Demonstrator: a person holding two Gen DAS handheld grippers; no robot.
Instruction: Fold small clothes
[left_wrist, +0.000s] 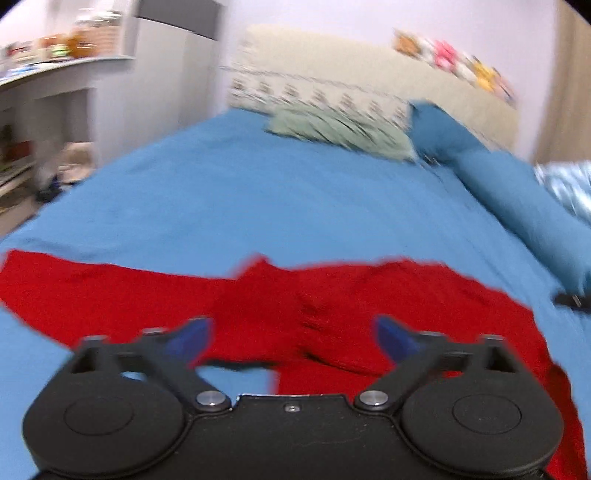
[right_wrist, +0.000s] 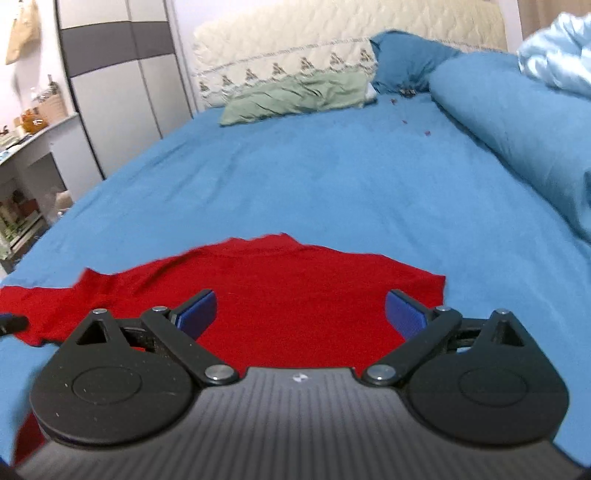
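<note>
A small red garment (left_wrist: 332, 295) lies spread on the blue bed sheet (left_wrist: 258, 192), one sleeve reaching far left. My left gripper (left_wrist: 293, 339) is open and empty, hovering over the garment's near middle; this view is motion-blurred. In the right wrist view the same red garment (right_wrist: 295, 291) lies flat just ahead. My right gripper (right_wrist: 300, 314) is open and empty above its right part, near the right sleeve edge (right_wrist: 432, 288). The tip of the other gripper (right_wrist: 11, 323) shows at the far left.
A green pillow (right_wrist: 295, 98) and a cream headboard (right_wrist: 332, 44) stand at the bed's far end. A rolled blue duvet (right_wrist: 517, 122) runs along the right side. A wardrobe (right_wrist: 118, 81) and shelves (right_wrist: 26, 177) stand to the left.
</note>
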